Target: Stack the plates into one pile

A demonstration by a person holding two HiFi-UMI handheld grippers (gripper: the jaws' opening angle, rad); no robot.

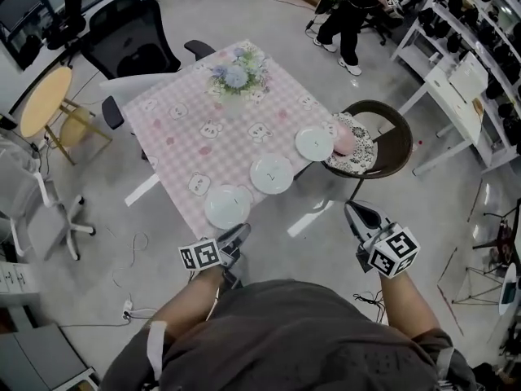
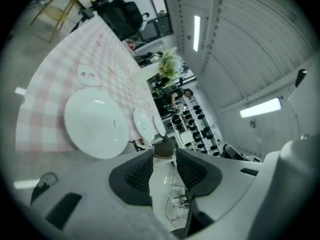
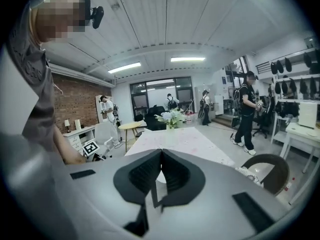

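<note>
Three white plates lie apart in a row along the near edge of the pink checked table (image 1: 175,149): the nearest plate (image 1: 227,206), a middle plate (image 1: 272,173) and a far plate (image 1: 314,144). My left gripper (image 1: 236,235) hangs just short of the table's near corner, below the nearest plate. In the left gripper view that gripper (image 2: 164,156) is open with nothing between the jaws, and the nearest plate (image 2: 95,124) fills the space beyond it. My right gripper (image 1: 356,213) is off the table, over the floor. It (image 3: 161,153) is shut, tips touching, and empty.
A vase of flowers (image 1: 236,76) stands at the table's far end. A brown round chair (image 1: 395,149) with a patterned cushion and a pink object (image 1: 343,139) sits close to the far plate. A black office chair (image 1: 130,35) and a person (image 1: 350,10) are beyond.
</note>
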